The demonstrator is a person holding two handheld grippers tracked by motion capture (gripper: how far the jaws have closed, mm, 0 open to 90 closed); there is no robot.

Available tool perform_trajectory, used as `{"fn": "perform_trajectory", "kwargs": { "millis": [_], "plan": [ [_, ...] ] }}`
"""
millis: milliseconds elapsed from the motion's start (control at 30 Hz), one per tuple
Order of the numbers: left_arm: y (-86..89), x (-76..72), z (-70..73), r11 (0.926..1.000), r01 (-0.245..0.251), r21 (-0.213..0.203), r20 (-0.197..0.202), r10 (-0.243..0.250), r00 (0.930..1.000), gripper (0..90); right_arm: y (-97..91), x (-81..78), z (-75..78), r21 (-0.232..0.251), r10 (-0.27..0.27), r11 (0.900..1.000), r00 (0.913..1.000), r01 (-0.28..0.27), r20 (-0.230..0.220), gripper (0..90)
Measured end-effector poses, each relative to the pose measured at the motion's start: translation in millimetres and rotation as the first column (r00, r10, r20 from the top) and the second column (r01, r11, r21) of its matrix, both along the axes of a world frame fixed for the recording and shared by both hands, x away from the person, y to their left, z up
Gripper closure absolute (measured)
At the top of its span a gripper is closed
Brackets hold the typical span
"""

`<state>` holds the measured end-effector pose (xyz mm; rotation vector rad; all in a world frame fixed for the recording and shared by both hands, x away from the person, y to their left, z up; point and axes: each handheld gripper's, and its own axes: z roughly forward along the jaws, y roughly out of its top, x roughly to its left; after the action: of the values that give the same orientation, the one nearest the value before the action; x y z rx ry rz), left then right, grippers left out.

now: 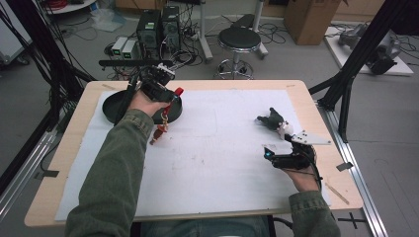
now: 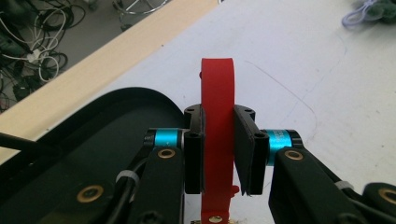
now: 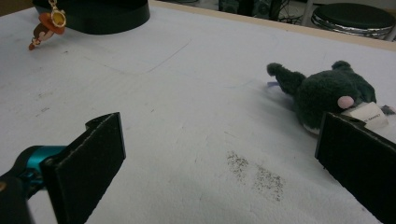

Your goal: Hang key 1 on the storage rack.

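My left gripper (image 1: 170, 94) is shut on a red strap (image 2: 216, 135), whose loop rises between the jaws in the left gripper view. From the strap a small keychain figure (image 1: 161, 129) in red and orange hangs down over the white mat, just beside a round black tray (image 1: 112, 104). The figure (image 3: 48, 24) hangs at the top left of the right gripper view. My right gripper (image 1: 271, 148) stands open near the table's right side. A dark green plush toy (image 1: 272, 120) with a white tag lies on the mat just beyond it, apart from the jaws; this plush (image 3: 327, 93) shows ahead at the right.
A white mat (image 1: 217, 158) covers most of the wooden table (image 1: 197, 84). The black tray (image 2: 84, 140) sits at the back left of the mat. Beyond the table stand a black stool (image 1: 239, 39), computer towers (image 1: 158, 27) and cables on the floor.
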<state>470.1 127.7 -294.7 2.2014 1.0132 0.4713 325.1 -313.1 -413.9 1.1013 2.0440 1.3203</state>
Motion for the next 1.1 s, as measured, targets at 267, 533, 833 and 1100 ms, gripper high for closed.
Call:
{"fn": "perform_trajectory", "kwargs": {
  "millis": [267, 533, 833, 1100],
  "plan": [
    [12.1, -2.6, 25.8, 0.9998, -0.021, -0.005, 0.041, 0.021, 0.9989, 74.9, -0.7, 0.3, -0.4, -0.005, 0.000, 1.0000, 1.0000, 0.000, -0.001, 0.5],
    [29.0, -2.0, 53.3, 0.9973, -0.065, -0.035, 0.083, 0.068, 0.9943, 75.0, 0.5, -0.2, -0.4, -0.004, -0.001, 1.0000, 1.0000, 0.001, -0.008, 0.5],
    [48.6, 7.8, 78.1, 0.9901, -0.120, -0.073, 0.136, 0.129, 0.9823, 75.0, 0.0, 0.2, -0.6, -0.007, 0.002, 1.0000, 1.0000, -0.002, -0.007, 0.5],
    [64.9, 20.8, 77.3, 0.9801, -0.167, -0.107, 0.150, 0.182, 0.9717, 75.0, -0.4, 0.3, -0.8, -0.009, 0.001, 1.0000, 1.0000, -0.001, -0.008, 0.5]
  ]
}}
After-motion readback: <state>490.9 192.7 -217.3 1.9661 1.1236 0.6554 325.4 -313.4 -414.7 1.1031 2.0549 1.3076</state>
